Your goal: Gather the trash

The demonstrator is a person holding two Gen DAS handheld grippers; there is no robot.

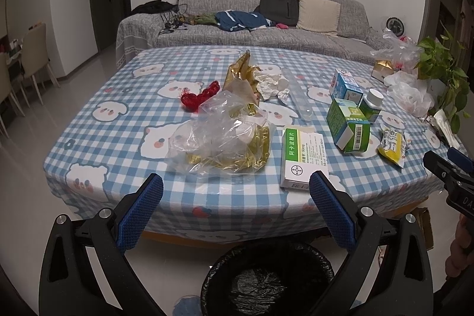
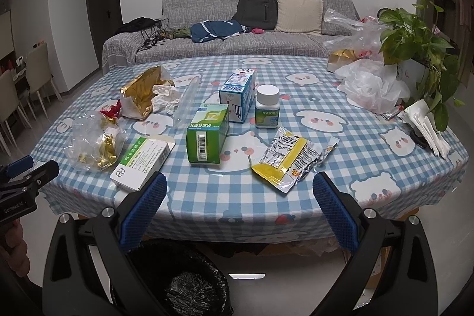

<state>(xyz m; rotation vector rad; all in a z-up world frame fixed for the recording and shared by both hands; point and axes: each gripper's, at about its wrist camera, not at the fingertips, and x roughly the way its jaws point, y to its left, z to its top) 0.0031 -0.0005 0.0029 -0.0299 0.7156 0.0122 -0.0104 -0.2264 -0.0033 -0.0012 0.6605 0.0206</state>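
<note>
Left gripper (image 1: 236, 187) wide and empty over bin (image 1: 266, 280), right gripper (image 2: 240, 187) likewise, level

Crumpled clear plastic bag (image 1: 220, 135) over gold foil, torn yellow sachet (image 2: 286, 159), lying flat on table; black-lined bin (image 1: 266, 280) below.

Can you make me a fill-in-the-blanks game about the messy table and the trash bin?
1. The bin on the floor has a ____ liner.
2. The bottle has a ____ cap.
3. Both tools, left tool and right tool, are ____ and hold nothing.

Missing words: black; white; open
</note>
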